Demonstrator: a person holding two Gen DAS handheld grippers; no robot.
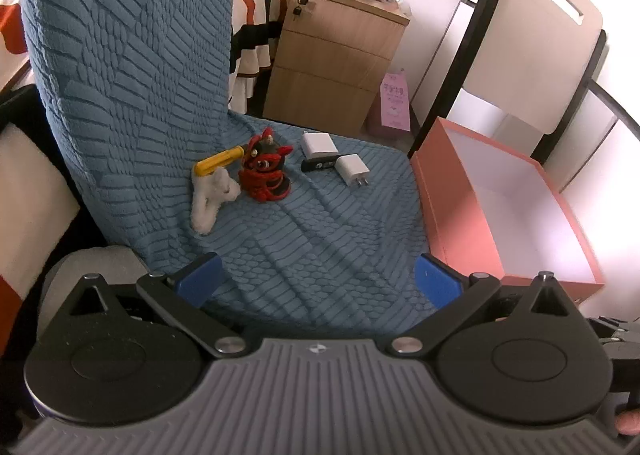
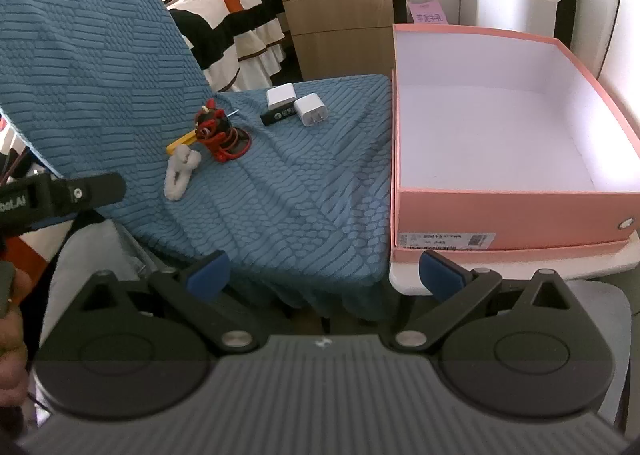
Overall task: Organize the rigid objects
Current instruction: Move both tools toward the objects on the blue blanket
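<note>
Tool spread on both sides, left (image 1: 318, 281) and right (image 2: 326, 273), holding nothing. Your chargers (image 2: 311, 109) lie near the seat's (image 2: 288, 191) back edge, the box (image 2: 516, 211) beside it; approach low, pinch one squarely across its flat sides.

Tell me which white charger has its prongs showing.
The charger nearer the pink box: charger, its two prongs pointing toward the camera. The other charger shows none.
</note>
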